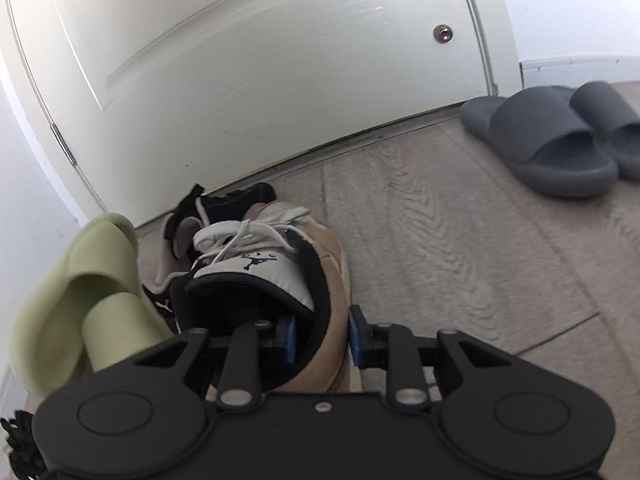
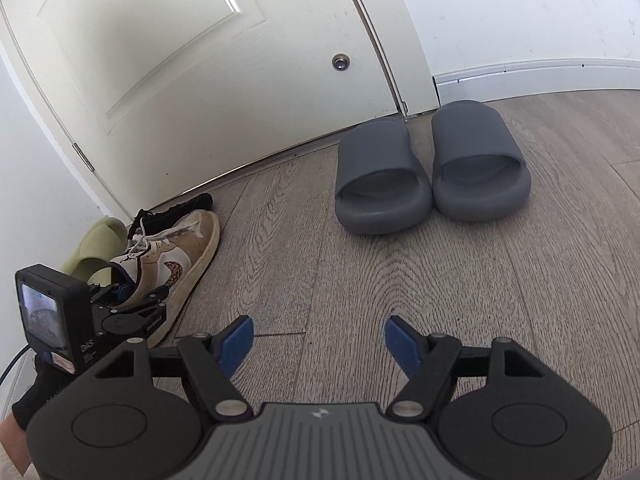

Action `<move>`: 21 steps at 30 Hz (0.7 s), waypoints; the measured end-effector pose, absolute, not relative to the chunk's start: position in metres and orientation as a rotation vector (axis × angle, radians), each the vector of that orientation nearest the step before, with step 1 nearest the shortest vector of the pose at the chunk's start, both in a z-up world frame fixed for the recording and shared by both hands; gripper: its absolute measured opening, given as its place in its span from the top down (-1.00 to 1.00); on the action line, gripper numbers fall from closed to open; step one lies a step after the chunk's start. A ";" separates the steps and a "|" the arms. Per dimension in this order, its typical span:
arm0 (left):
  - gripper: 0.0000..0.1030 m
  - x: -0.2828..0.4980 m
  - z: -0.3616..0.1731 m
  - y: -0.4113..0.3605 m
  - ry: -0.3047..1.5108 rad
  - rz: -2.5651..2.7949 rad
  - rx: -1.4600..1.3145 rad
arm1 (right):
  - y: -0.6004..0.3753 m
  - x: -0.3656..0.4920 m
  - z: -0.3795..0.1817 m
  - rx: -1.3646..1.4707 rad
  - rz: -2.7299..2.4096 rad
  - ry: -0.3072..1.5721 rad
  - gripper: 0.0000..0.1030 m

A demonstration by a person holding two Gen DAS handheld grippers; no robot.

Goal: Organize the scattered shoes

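My left gripper is shut on the heel collar of a tan and white sneaker, which rests on the floor by the door; the sneaker shows in the right wrist view with the left gripper at its heel. A black sneaker lies beyond it against the door. A pale green slide lies to its left. A pair of grey slides stands side by side near the door frame. My right gripper is open and empty above the floor.
A white door with a round fitting fills the back. White walls and a baseboard run to the right. Wood-look floor spreads between the sneakers and the grey slides.
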State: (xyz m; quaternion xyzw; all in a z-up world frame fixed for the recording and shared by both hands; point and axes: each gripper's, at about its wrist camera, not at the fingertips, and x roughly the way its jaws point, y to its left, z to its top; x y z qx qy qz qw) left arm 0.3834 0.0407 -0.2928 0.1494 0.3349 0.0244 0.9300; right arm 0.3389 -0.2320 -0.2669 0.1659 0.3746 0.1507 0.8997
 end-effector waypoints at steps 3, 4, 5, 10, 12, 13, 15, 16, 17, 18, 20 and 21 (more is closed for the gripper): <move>0.49 0.369 -0.288 0.015 0.706 0.004 0.280 | -0.236 0.340 -0.266 0.366 0.304 0.772 -0.44; 0.50 0.364 -0.286 0.008 0.715 -0.011 0.268 | -0.238 0.339 -0.266 0.376 0.301 0.771 -0.44; 0.50 0.359 -0.285 0.000 0.721 -0.026 0.260 | -0.241 0.339 -0.265 0.386 0.298 0.765 -0.44; 0.49 0.331 -0.288 -0.055 0.724 -0.127 0.227 | -0.256 0.338 -0.256 0.431 0.268 0.715 -0.44; 0.47 0.318 -0.287 -0.080 0.727 -0.174 0.198 | -0.266 0.338 -0.253 0.467 0.250 0.694 -0.44; 0.44 0.313 -0.287 -0.089 0.729 -0.195 0.184 | -0.271 0.338 -0.251 0.484 0.239 0.682 -0.44; 0.36 0.304 -0.284 -0.105 0.733 -0.253 0.158 | -0.284 0.337 -0.248 0.508 0.210 0.658 -0.44; 0.30 0.302 -0.283 -0.110 0.733 -0.276 0.156 | -0.287 0.336 -0.247 0.512 0.200 0.653 -0.44; 0.28 0.298 -0.281 -0.114 0.725 -0.298 0.165 | -0.291 0.336 -0.247 0.521 0.188 0.648 -0.44; 0.24 0.294 -0.279 -0.117 0.710 -0.320 0.183 | -0.296 0.336 -0.247 0.539 0.178 0.646 -0.44; 0.06 0.285 -0.271 -0.114 0.664 -0.347 0.221 | -0.304 0.337 -0.249 0.578 0.164 0.646 -0.44; -0.02 0.282 -0.266 -0.109 0.659 -0.362 0.223 | -0.307 0.338 -0.250 0.593 0.162 0.648 -0.44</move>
